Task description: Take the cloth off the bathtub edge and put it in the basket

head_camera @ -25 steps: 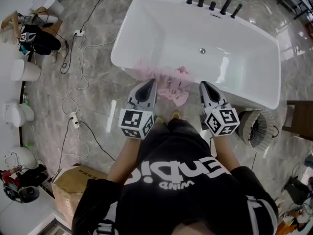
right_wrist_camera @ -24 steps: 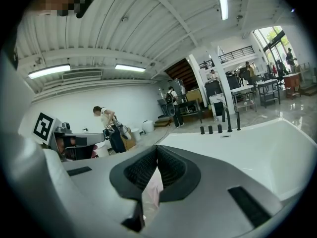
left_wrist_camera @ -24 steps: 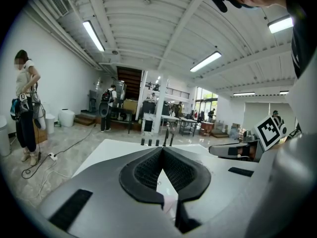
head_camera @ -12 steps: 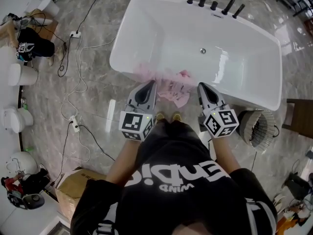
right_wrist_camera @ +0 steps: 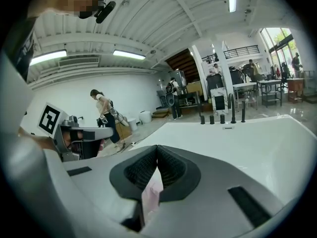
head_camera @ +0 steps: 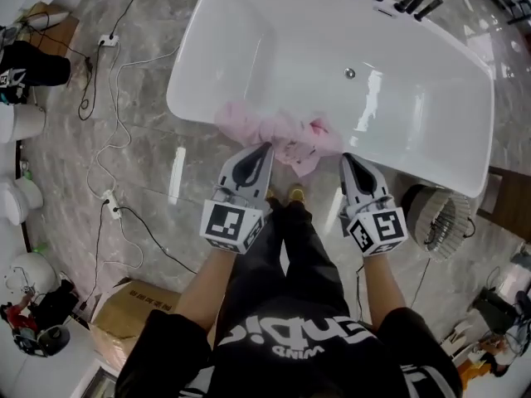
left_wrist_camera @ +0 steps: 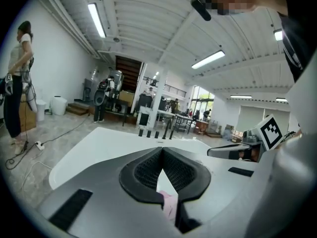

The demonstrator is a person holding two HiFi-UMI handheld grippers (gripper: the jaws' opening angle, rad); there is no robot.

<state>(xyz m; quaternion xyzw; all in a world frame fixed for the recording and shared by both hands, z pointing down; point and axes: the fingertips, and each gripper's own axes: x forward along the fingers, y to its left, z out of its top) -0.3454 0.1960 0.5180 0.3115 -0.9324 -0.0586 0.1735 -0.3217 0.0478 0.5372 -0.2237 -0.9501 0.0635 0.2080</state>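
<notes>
the pink cloth (head_camera: 278, 133) lies bunched over the near edge of the white bathtub (head_camera: 192, 56). its long axis runs along that rim, and one fold hangs down the outside between the two grippers. it is straight ahead of both. the left gripper (head_camera: 262, 148) has its tip at the cloth's lower edge near the middle, though contact can't be judged. the right gripper (head_camera: 345, 157) is just beside the cloth's right end. both have their jaws closed tip to tip and hold nothing; pink shows only through the gap behind the tips. the left looks marginally nearer. either must open before it can grasp. the basket (head_camera: 452, 218) stands on the floor to the right, past the right gripper; its contents can't be made out.
</notes>
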